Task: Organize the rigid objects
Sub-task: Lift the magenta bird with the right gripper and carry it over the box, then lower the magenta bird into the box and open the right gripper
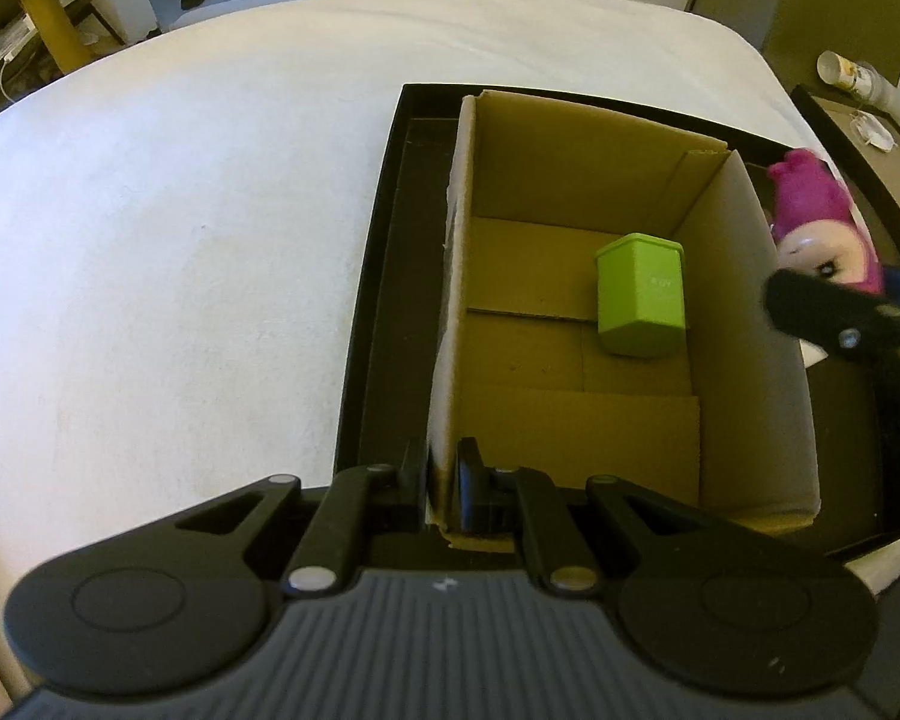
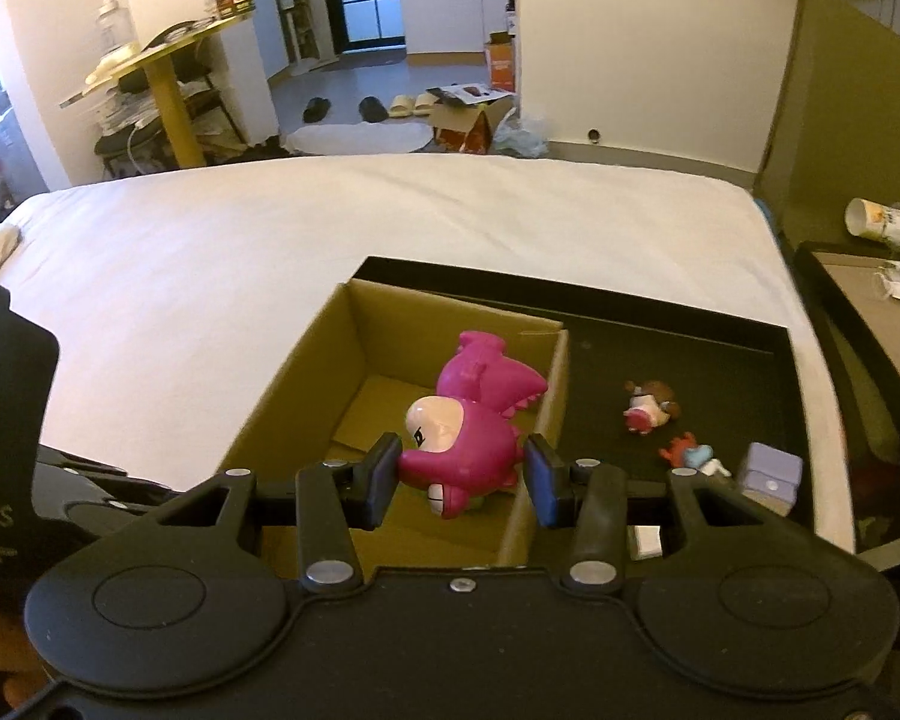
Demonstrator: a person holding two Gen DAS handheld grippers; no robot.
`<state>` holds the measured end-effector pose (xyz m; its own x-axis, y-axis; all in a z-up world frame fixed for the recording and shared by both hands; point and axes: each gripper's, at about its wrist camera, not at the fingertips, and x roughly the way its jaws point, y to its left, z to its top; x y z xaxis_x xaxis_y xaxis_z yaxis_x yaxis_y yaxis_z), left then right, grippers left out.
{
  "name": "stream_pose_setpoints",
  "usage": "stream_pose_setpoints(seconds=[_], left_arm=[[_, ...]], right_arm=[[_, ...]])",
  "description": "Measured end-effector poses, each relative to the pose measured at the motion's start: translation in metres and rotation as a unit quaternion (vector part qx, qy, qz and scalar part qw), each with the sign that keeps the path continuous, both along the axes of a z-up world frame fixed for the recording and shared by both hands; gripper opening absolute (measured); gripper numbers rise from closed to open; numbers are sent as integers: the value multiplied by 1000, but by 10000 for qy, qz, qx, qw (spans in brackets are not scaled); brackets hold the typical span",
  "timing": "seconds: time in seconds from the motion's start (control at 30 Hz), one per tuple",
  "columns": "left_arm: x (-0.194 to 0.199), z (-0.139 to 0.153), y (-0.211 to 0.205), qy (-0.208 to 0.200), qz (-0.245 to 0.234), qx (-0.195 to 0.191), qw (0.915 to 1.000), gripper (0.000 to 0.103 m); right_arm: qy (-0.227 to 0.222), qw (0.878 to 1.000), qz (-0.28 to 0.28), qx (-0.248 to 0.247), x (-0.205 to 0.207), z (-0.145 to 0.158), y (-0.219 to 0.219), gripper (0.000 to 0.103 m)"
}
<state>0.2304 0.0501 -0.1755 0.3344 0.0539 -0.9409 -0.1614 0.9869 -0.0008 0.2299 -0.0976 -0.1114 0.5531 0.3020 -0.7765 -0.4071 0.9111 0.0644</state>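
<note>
- While I clamp my left gripper (image 1: 441,495) on the cardboard box (image 1: 576,420) near wall, my right gripper (image 2: 462,474) grips the pink toy (image 2: 468,432) over that box.
- Farther in, I see a green container (image 1: 642,294) on the box floor.
- Beyond, small figures (image 2: 651,407) lie in the black tray (image 2: 720,360).

A magenta toy (image 2: 462,420), a lime-green container (image 1: 641,294), a brown cardboard box (image 1: 570,180), a black tray (image 2: 690,348).
</note>
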Motion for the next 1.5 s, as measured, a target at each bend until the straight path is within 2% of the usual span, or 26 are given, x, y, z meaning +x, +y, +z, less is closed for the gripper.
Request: stream_pose_setpoints(seconds=[0.3, 0.97, 1.0, 1.07, 1.13, 1.5], left_arm=[[0, 0, 6, -23, 74, -152, 9999, 9], [-1, 2, 9, -23, 91, -200, 9998, 9], [-1, 2, 9, -25, 90, -199, 9998, 9], [-2, 2, 9, -35, 101, -196, 9998, 9], [-1, 2, 9, -31, 104, -197, 9997, 9], [-1, 0, 8, -15, 100, -163, 9998, 9]], right_arm=[[292, 9995, 131, 88, 3, -9, 15, 44], [817, 9957, 159, 412, 18, -23, 29, 43], [815, 9956, 153, 438, 19, -22, 30, 43], [783, 9957, 186, 465, 23, -22, 34, 33], [791, 9955, 197, 487, 26, -21, 36, 28], [849, 9946, -105, 591, 27, -17, 11, 29]])
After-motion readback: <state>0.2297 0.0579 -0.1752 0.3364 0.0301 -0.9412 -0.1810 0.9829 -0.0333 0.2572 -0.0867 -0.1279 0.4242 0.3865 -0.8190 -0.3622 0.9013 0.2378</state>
